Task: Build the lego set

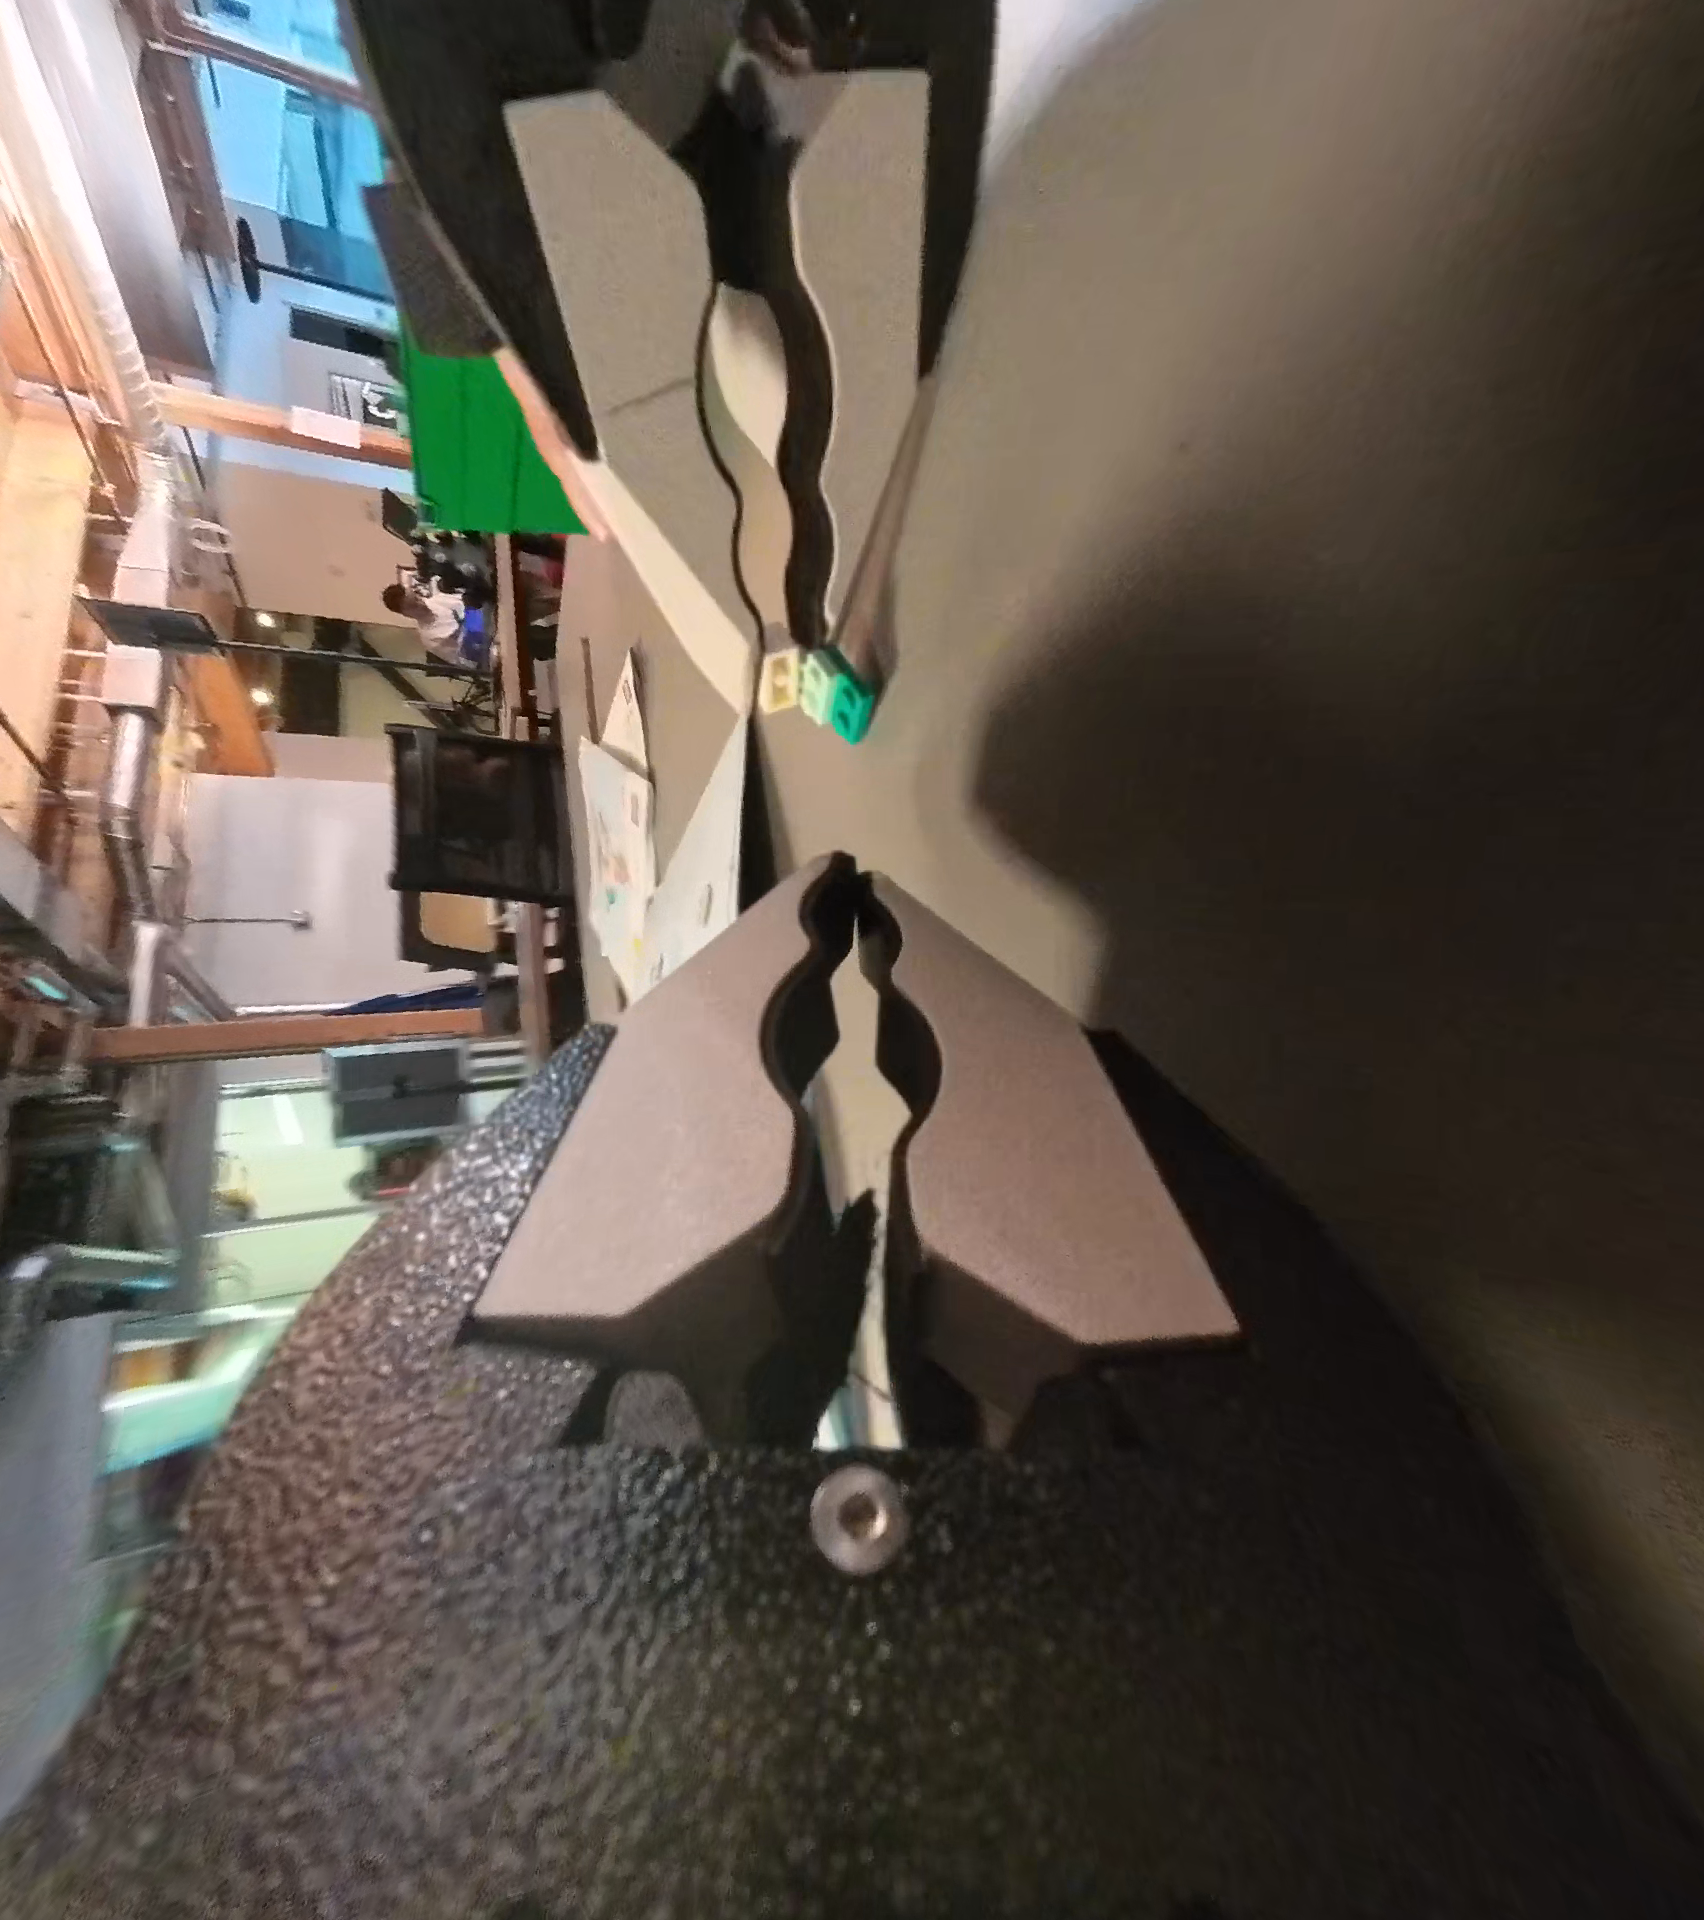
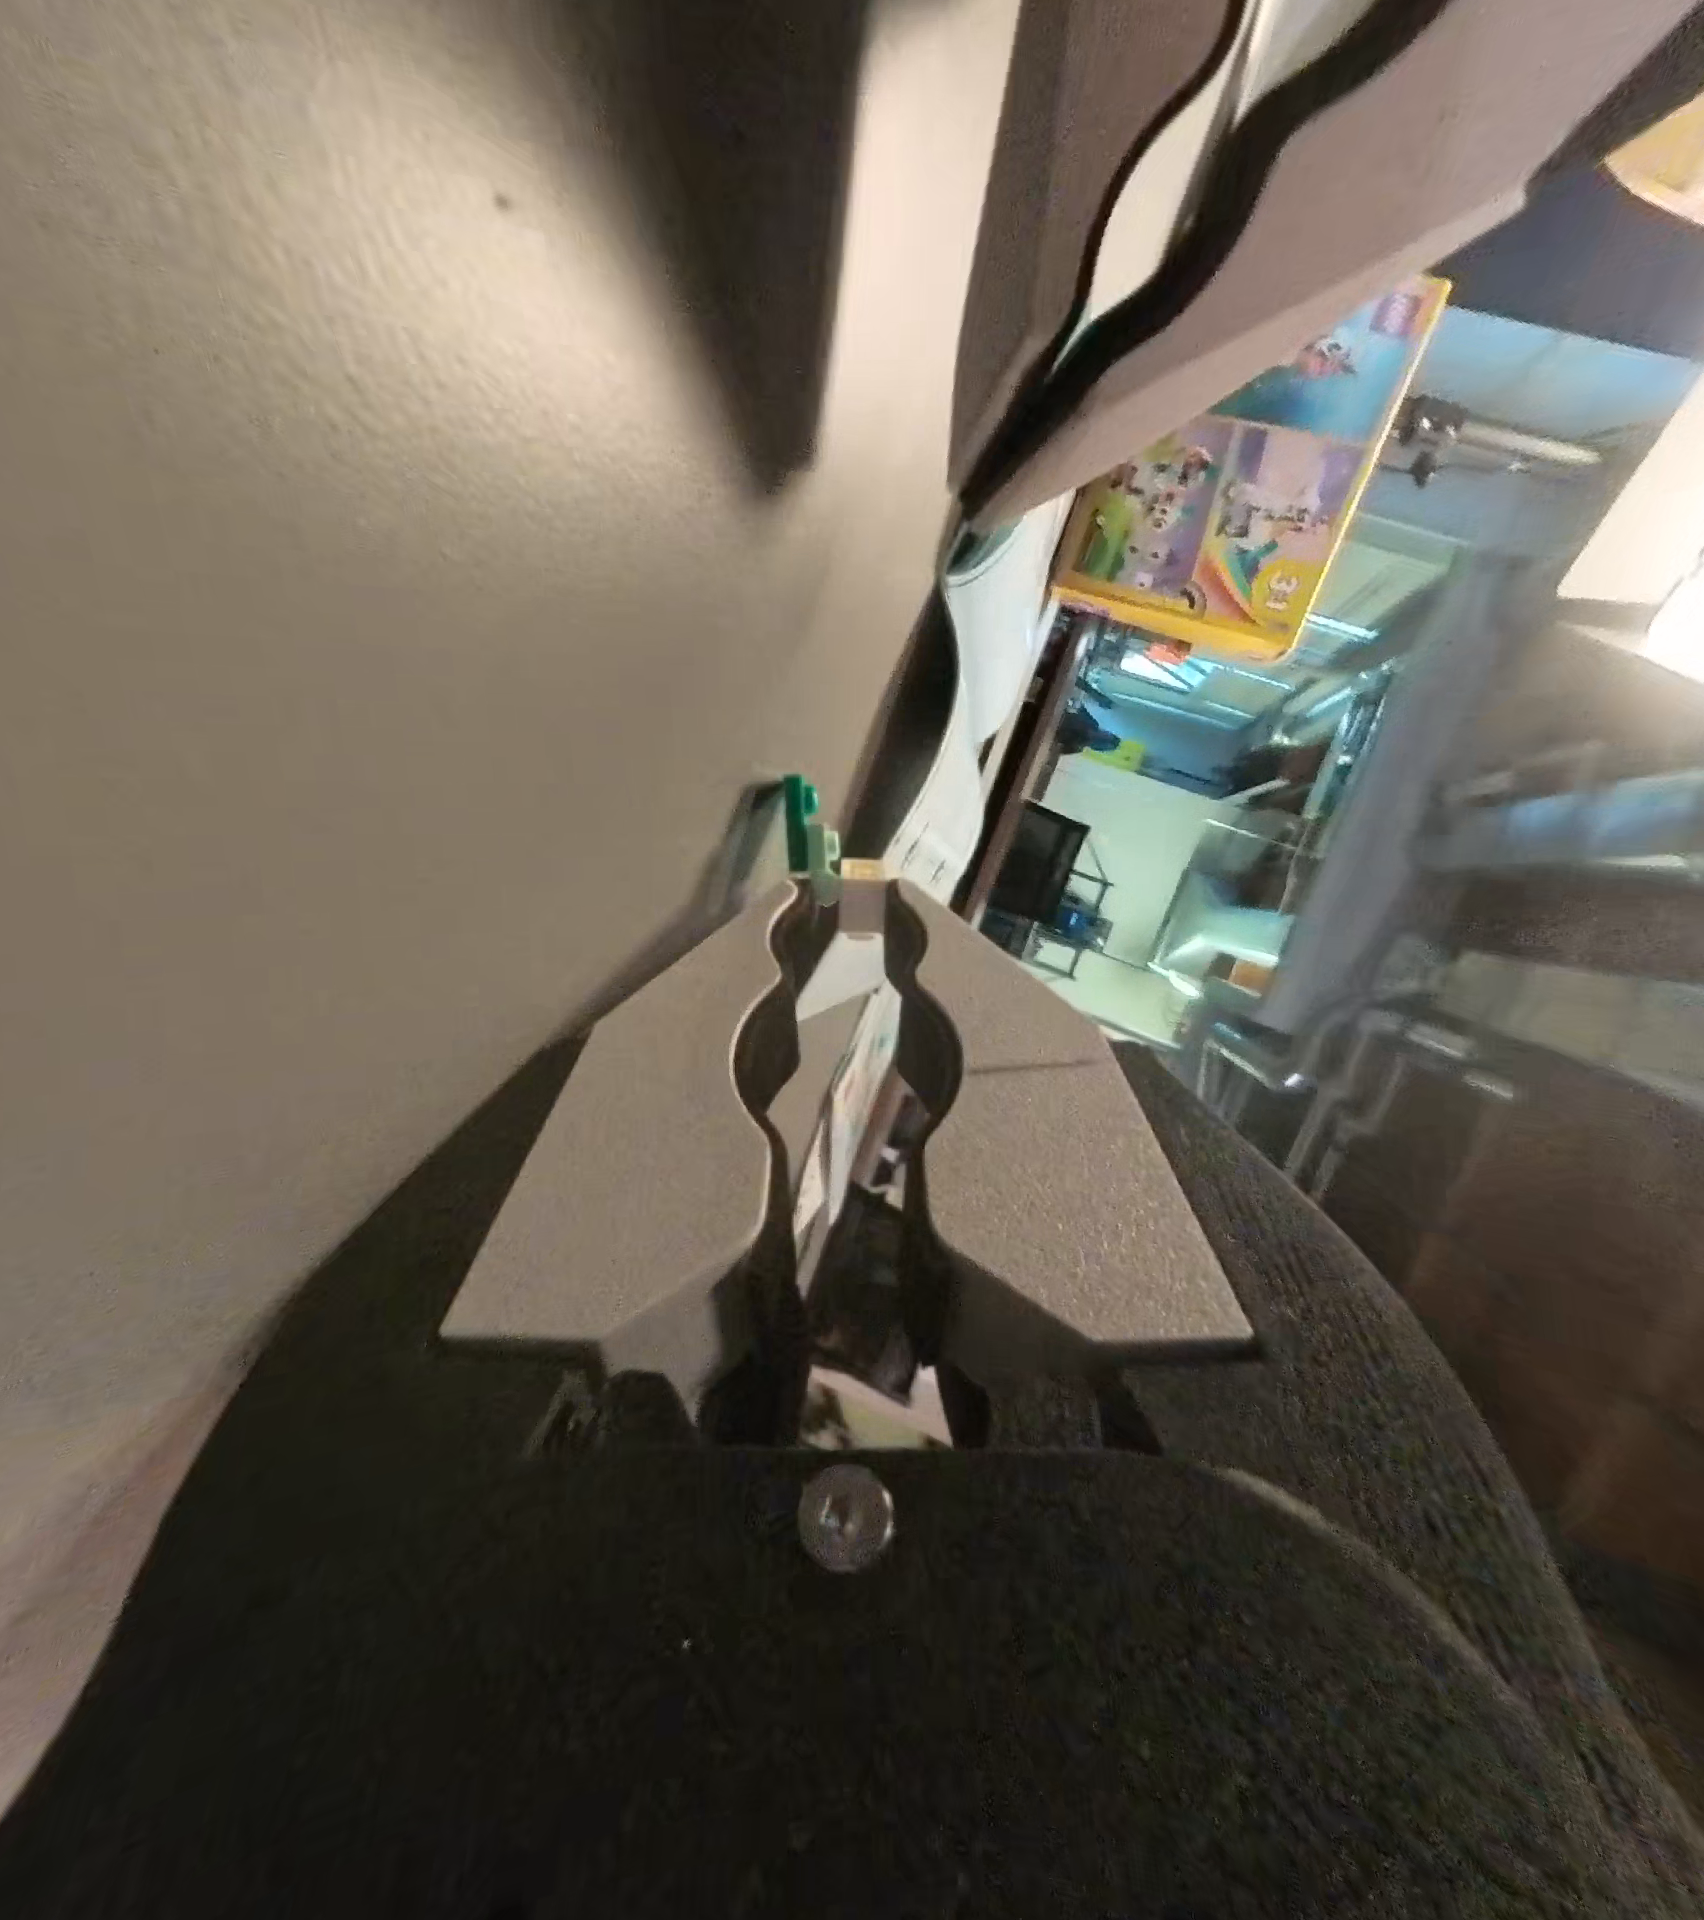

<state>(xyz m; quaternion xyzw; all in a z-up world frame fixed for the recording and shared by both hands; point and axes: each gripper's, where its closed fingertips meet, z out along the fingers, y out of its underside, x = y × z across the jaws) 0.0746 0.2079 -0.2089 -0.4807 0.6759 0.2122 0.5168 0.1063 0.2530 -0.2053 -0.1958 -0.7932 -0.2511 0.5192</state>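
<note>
My right gripper point(image 2: 840, 896) is shut on a small lego assembly point(image 2: 858, 899) made of dark green, light green and cream pieces, held just above the grey table point(image 2: 308, 623). In the left wrist view this assembly point(image 1: 827, 694) sticks out of the right gripper's tips point(image 1: 827, 636) at the top. My left gripper point(image 1: 853, 881) points at it from a short gap away, with its tips together and nothing between them. It also shows, blurred, at the top of the right wrist view point(image 2: 973, 488).
Printed instruction sheets point(image 1: 624, 831) lie on the table beyond the grippers. A colourful lego box point(image 2: 1243, 478) stands at the table's far side. A black cable point(image 1: 734, 499) runs across the table. A workshop room lies in the background. Spacing between my two grippers at the tips: around 6 cm.
</note>
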